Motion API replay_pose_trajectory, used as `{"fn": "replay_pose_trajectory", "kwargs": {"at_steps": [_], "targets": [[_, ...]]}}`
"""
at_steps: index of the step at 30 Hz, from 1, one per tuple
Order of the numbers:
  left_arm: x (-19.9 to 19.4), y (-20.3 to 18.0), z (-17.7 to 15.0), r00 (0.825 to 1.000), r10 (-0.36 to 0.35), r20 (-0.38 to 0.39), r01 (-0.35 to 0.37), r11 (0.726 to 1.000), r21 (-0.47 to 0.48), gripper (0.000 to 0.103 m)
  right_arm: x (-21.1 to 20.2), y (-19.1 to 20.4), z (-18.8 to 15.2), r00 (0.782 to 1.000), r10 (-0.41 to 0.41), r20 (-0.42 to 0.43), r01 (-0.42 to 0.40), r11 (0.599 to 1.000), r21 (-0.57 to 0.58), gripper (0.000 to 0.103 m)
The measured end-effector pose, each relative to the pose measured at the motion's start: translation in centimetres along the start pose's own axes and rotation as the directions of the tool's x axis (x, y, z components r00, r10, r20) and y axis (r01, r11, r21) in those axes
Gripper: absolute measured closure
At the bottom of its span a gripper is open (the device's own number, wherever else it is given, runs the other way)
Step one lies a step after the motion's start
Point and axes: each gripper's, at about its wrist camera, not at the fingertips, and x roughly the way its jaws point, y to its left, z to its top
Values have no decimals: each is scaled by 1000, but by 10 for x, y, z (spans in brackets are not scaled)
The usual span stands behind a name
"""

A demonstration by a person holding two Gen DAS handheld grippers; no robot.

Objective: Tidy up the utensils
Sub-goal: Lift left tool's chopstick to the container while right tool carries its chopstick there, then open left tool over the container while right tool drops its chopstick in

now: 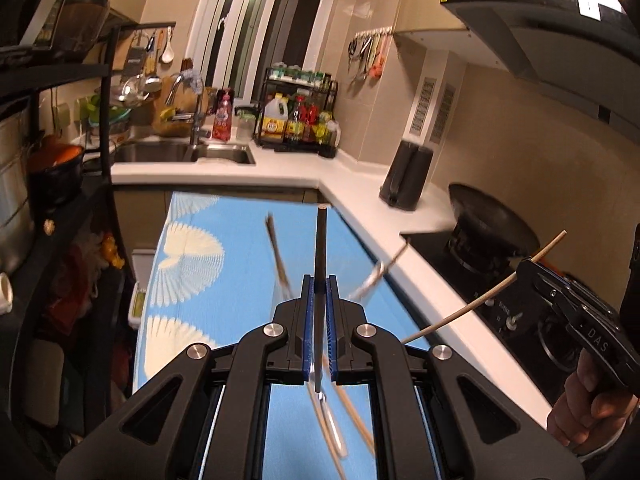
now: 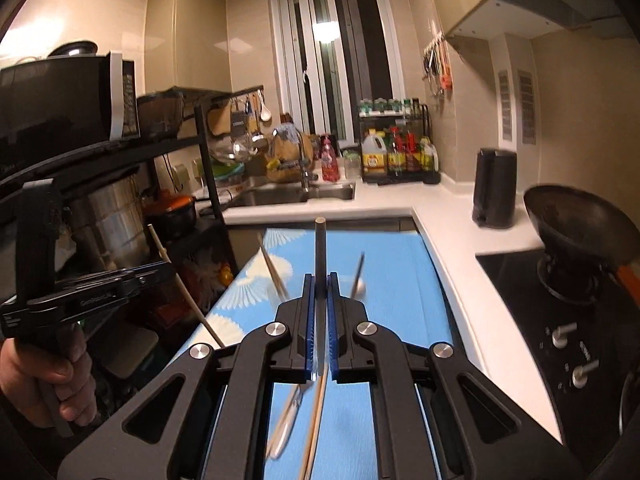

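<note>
Two grippers raised above blue mat (image 1: pixel 240 264) | left gripper (image 1: pixel 319 280) clamped on dark chopstick (image 1: pixel 320 240) | right gripper (image 2: pixel 320 280) clamped on dark-handled utensil (image 2: pixel 320 248) | risk: thin stems judged liable to pivot or slip, dropping onto mat.

Mat (image 1: pixel 240 264) lies on floor between rack (image 1: pixel 80 208) at left and counter (image 1: pixel 360 196) at right. Sink (image 1: pixel 216 154) sits in counter's far run, bottle rack (image 1: pixel 298 114) to its right in the corner. Kettle (image 1: pixel 406 174) stands on right run; wok (image 1: pixel 490 220) on hob (image 1: pixel 520 300) nearer than kettle. Microwave (image 2: pixel 68 96) on rack top, pot (image 2: pixel 108 224) on the shelf below.
</note>
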Motion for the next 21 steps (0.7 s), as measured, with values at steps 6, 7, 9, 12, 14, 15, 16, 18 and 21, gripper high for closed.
{"fn": "replay_pose_trajectory", "kwargs": {"at_steps": [6,7,9,12,14,15,16,18,21], "targets": [[9,-4,68,993,-21,118,22,1000,-6,97,16,6,61,995,18,93,-17,1000,-19,97],[12,-7,74,991,-26,131,27,1000,-1,97,23,7,67,995,16,100,-13,1000,-26,97],[27,-9,84,990,-21,137,19,1000,15,97,41,8,74,996,12,90,-9,999,-35,97],[61,-9,86,995,-12,104,8,999,40,97,74,5,72,999,-6,48,8,999,-36,97],[87,-6,80,998,-12,56,9,999,47,97,95,1,65,1000,-10,6,11,1000,-25,97],[100,-5,75,999,-18,31,16,999,49,97,106,0,61,1000,-17,-14,17,1000,-20,97],[110,-2,71,1000,-17,15,16,999,50,97,114,-2,55,999,-20,-30,19,1000,-16,97],[127,1,62,1000,-15,-16,16,998,58,97,127,-5,46,998,-24,-54,23,1000,-14,97],[152,7,47,996,-37,-79,40,998,45,97,146,-7,31,995,-36,-93,35,999,-17,97]]}}
